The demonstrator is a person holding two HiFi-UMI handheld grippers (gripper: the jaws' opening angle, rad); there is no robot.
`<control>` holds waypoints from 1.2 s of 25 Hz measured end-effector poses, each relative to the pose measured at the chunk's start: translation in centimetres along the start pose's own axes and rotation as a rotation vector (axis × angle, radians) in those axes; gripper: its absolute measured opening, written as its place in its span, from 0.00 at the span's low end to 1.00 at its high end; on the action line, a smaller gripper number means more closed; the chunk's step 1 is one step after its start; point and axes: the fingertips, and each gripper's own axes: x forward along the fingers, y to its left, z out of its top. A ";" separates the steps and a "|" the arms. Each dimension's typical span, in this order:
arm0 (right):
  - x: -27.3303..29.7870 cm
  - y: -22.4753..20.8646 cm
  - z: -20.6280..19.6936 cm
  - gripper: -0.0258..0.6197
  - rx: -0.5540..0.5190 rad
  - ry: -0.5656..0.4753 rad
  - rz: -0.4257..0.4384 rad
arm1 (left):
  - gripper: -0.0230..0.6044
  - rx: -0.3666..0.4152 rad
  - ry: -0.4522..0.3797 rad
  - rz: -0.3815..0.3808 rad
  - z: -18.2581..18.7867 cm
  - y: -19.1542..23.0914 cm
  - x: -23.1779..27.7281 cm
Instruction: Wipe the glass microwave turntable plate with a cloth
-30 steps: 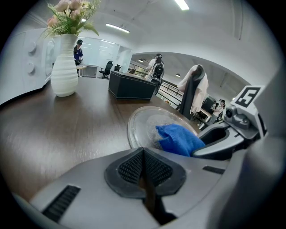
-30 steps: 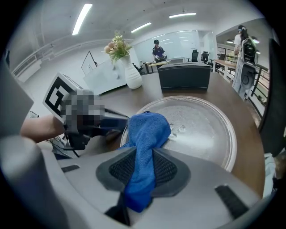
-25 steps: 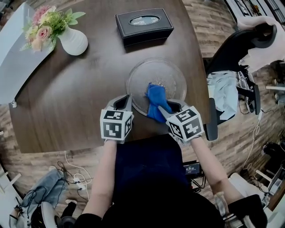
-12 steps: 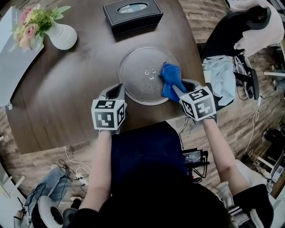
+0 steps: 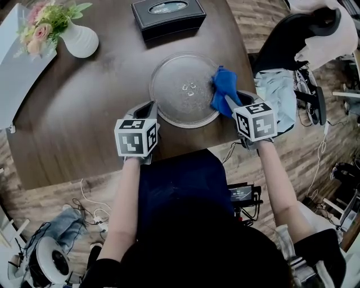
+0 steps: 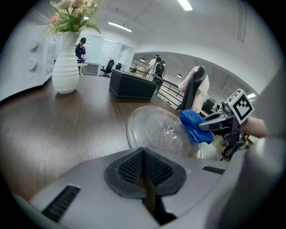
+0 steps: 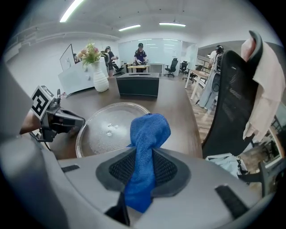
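Observation:
The clear glass turntable plate [image 5: 183,90] lies flat on the dark wooden table [image 5: 84,107], and it also shows as the plate [image 6: 156,129] and the plate [image 7: 105,127]. My right gripper [image 5: 230,101] is shut on a blue cloth [image 5: 224,89], which rests over the plate's right rim; the cloth [image 7: 145,156] bunches up between its jaws. My left gripper [image 5: 145,109] is shut with nothing in it, at the plate's near-left edge. From the left gripper view the cloth [image 6: 194,127] and my right gripper [image 6: 203,126] sit at the plate's right side.
A black tissue box [image 5: 169,17] stands behind the plate, and a white vase of flowers [image 5: 79,36] at the far left. A black office chair [image 5: 292,45] with clothing stands right of the table. Cables and bags lie on the wooden floor below.
My right gripper carried the blue cloth from the plate's near middle out to its right rim. The left gripper stayed by the near-left edge.

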 end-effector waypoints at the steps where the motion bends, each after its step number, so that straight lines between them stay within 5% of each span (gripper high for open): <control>1: -0.2 -0.1 0.4 0.18 0.013 -0.010 0.000 | 0.04 -0.011 -0.001 0.000 0.0 0.0 0.0; 13: -4.6 2.3 8.1 0.17 0.251 -0.334 0.132 | 0.04 -0.043 -0.152 -0.027 4.7 -1.6 -3.7; 20: -7.7 6.4 12.6 0.16 0.068 -0.428 0.121 | 0.04 0.014 -0.396 -0.059 11.9 -3.7 -9.7; 30: -8.6 7.7 13.5 0.16 0.074 -0.447 0.123 | 0.04 0.042 -0.476 -0.033 13.3 -4.0 -13.0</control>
